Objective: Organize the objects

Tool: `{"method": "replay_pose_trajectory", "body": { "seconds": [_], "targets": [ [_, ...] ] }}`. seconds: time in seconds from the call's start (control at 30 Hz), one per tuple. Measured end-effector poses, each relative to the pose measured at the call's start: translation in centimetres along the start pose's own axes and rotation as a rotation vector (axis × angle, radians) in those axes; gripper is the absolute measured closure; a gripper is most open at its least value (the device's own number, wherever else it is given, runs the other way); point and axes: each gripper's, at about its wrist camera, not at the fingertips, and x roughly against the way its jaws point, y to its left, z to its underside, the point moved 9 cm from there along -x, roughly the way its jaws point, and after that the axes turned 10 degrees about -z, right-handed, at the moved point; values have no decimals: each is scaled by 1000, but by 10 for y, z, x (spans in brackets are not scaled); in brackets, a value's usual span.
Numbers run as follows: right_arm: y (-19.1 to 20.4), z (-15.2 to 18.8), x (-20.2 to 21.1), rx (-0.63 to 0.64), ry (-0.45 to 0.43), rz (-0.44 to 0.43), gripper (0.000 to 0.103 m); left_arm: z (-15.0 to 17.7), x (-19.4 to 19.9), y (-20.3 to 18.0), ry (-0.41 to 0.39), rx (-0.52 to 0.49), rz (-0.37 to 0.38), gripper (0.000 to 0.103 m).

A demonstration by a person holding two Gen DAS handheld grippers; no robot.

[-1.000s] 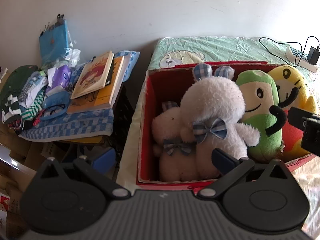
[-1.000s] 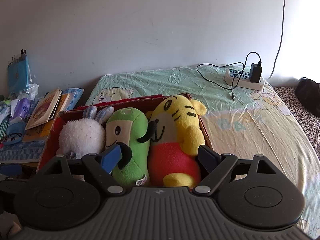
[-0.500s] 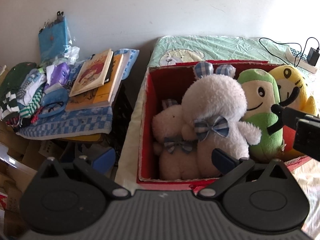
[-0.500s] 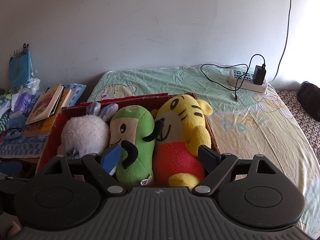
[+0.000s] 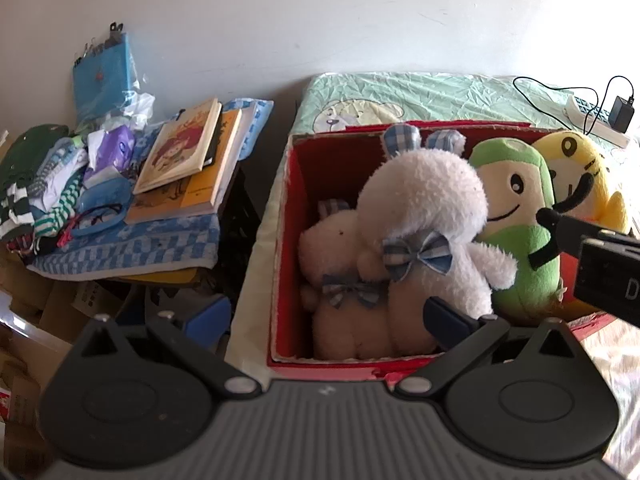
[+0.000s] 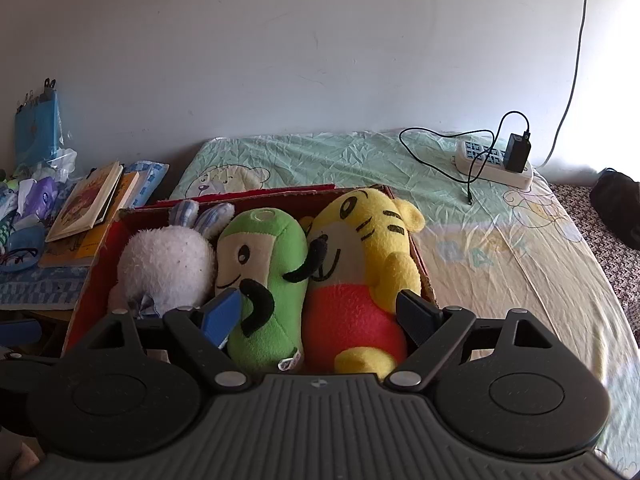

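Both grippers empty, jaws wide: left gripper (image 5: 328, 318) and right gripper (image 6: 318, 312) hover at the near wall of the red box (image 6: 94, 276). Box sits at bed's (image 6: 500, 248) left edge, holding two rabbits (image 5: 424, 200), green plush (image 6: 260, 264), tiger (image 6: 360, 256) upright, touching.

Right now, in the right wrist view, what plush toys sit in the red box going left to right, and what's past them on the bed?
White bunny → green plush → yellow tiger, all in the red box; then the power strip on the bed sheet.
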Motion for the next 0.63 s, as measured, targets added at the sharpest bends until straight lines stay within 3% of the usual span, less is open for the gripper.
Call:
{"method": "replay_pose_trajectory", "body": {
  "seconds": [0.47, 0.63],
  "targets": [
    [0, 4, 2, -16, 3, -18, 16, 1, 5, 0, -7, 0, 13, 1],
    [-4, 3, 4, -29, -8, -22, 16, -3, 13, 3, -48, 18, 2, 2]
  ]
}}
